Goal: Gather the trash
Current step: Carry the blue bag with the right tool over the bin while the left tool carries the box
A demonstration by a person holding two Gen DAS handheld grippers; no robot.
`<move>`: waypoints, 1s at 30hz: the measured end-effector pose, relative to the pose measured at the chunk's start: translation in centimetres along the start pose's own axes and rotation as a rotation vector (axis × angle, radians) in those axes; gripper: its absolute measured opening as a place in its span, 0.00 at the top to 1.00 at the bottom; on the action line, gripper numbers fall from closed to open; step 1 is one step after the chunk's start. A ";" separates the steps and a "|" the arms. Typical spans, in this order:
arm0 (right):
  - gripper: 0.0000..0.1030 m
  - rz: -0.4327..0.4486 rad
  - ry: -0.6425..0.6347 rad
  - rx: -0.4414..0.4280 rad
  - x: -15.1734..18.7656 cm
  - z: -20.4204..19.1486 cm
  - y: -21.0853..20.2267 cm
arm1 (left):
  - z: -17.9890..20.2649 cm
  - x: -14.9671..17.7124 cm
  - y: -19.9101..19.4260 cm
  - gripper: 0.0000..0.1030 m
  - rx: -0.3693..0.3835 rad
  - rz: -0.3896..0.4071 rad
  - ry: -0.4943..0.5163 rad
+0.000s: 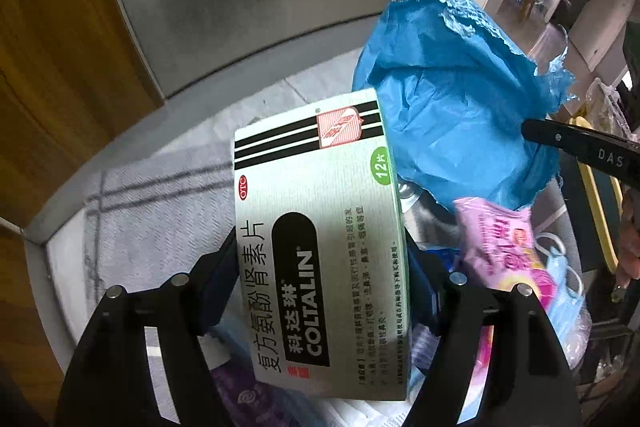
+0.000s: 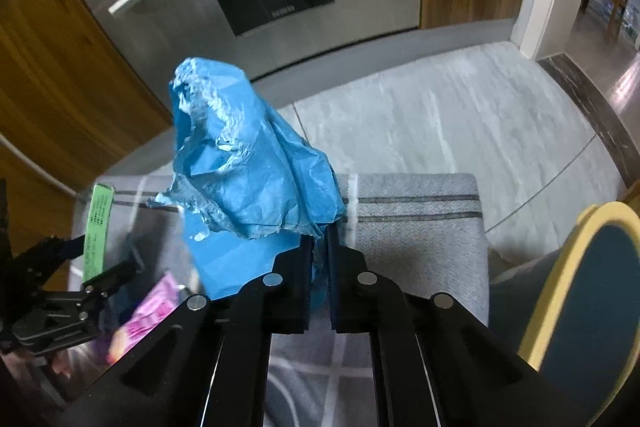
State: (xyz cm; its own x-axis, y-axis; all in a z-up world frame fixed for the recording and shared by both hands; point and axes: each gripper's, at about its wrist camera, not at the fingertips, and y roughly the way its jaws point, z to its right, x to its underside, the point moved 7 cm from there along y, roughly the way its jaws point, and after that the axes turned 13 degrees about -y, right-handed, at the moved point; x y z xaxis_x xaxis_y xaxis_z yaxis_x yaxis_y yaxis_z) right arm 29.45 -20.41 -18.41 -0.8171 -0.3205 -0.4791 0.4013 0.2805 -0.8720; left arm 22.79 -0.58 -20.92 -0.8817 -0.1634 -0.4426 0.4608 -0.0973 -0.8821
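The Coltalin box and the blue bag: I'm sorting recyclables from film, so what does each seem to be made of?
The Coltalin box, clamped in the left gripper, looks like thin printed cardboard with a matte finish: flat faces, crisp folded edges. The blue bag, pinched in the right gripper, looks like thin plastic film, slightly glossy: fine crinkles, shiny highlights, a ragged edge.

The grey cloth-covered surface (image 2: 420, 227) lies bare to the right of the right tongs (image 2: 319, 251), an open path there. Leftward, the blue bag (image 2: 248, 163) billows up and blocks the way. The medicine box (image 1: 320, 247) fills the left tongs (image 1: 320, 291); a pink packet (image 1: 504, 247) crowds just beside. A yellow-rimmed chair (image 2: 568, 267) stands near the right edge.
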 end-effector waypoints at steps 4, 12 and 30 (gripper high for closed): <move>0.93 0.066 0.002 0.012 -1.1 -0.1 -3.7 | 0.5 -0.5 -3.5 0.29 0.015 0.103 0.021; 0.93 0.166 -0.013 0.014 -1.4 -1.7 -10.9 | 1.6 -0.9 -9.8 0.69 0.065 0.243 0.032; 0.93 0.246 0.102 0.081 3.4 0.3 -19.6 | 4.0 1.3 -14.9 0.82 0.136 0.259 0.093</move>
State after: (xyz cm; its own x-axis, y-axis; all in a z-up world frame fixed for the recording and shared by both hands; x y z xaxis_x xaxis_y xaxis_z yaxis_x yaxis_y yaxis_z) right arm 18.91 -27.27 -3.02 -0.7267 -0.1575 -0.6687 0.6214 0.2645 -0.7375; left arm 15.18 -3.29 -7.73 -0.7359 -0.1097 -0.6681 0.6750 -0.1953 -0.7115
